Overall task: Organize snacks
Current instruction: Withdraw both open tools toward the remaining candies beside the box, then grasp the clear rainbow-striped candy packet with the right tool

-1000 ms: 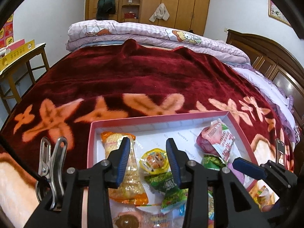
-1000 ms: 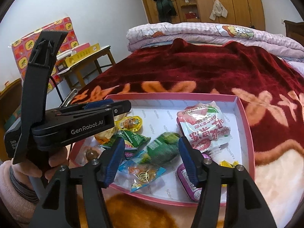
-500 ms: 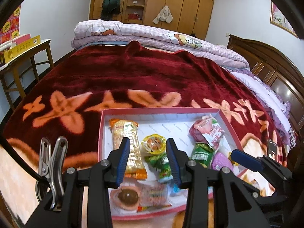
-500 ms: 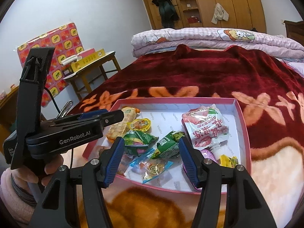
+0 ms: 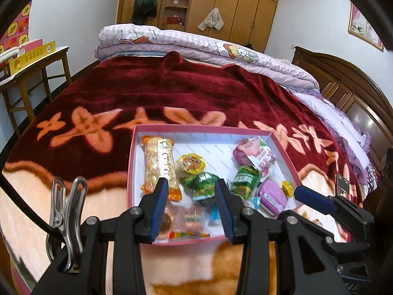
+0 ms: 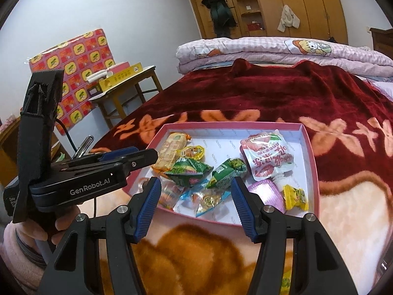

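Snacks lie loose in a shallow pink tray (image 5: 131,162) on the bed's blanket, in the lower middle of both views. Both grippers hang short of its near rim, touching nothing. The left gripper (image 5: 192,207) has its fingers set narrow with nothing between them; the right gripper (image 6: 196,202) has its fingers fairly wide, also empty.

Nearest the rim in the right view is a clear candy wrap (image 6: 208,200) with blue ends. I'd judge it very light, crinkly and slippery, best pinched across the lump in the middle, not by the twisted ends. Left of it, a clear sweet bag (image 5: 190,218) sits at the lower centre of the left view, just as flimsy. To the right, the purple tin (image 5: 271,196) looks stiff and smooth. It will not crush, but the pads may slide, so take it across its short sides. The small yellow sweet (image 6: 296,196) beside it is tiny and soft.

Further in, two green packets (image 6: 189,172) (image 6: 227,172) look puffy and light. Grip the body gently, since the air inside gives. The round yellow jelly cup (image 6: 192,151) seems firmer. Take it across its rim.

At the far left lies the long orange bar (image 5: 159,164), probably brittle inside, so hold it mid-length and lightly. At the far right, the red pouch (image 6: 269,157) looks soft and the heaviest. Its spout end seems the surest hold.
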A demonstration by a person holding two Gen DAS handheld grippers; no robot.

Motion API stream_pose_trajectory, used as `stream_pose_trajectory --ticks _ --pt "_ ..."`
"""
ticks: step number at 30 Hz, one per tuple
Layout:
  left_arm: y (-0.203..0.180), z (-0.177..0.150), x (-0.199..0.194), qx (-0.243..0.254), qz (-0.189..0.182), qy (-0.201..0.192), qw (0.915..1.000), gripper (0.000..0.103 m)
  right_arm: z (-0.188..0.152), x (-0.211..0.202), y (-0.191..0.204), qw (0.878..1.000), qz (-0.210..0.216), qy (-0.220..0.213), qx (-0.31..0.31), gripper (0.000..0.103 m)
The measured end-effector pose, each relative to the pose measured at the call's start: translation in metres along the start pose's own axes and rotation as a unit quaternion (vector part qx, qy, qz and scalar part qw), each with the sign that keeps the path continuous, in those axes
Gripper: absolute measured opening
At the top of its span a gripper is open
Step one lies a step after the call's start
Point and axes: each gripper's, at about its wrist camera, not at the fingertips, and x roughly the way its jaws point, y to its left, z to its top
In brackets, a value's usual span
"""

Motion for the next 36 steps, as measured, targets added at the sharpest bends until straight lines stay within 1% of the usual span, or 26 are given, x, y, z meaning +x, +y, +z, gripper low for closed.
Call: stream_pose_trajectory --ticks 10,18,27,31,36 --pt "-0.010 -0.017 -0.014 -0.004 -0.008 0.012 0.9999 0.041 -0.012 -0.015 -0.006 1.000 -0.001 0.010 0.013 0.060" --pt "-0.021 -0.030 -0.022 -0.008 -0.023 0.025 0.9994 0.041 -0.023 -0.029 -0.020 0.999 -0.007 0.020 0.039 0.060" --pt "-0.036 -0.045 -0.028 -0.010 -0.035 0.036 0.9987 0.041 -0.043 -0.048 -0.043 0.996 -0.029 0.043 0.074 0.060" --pt "-0.044 -0.054 -0.027 -0.013 -0.038 0.046 0.9981 0.041 -0.051 -0.057 -0.051 0.995 -0.040 0.045 0.079 0.060" --pt "-0.054 -0.063 -0.025 -0.014 -0.030 0.057 0.9978 0.041 -0.061 -0.065 -0.063 0.993 -0.058 0.048 0.088 0.060"
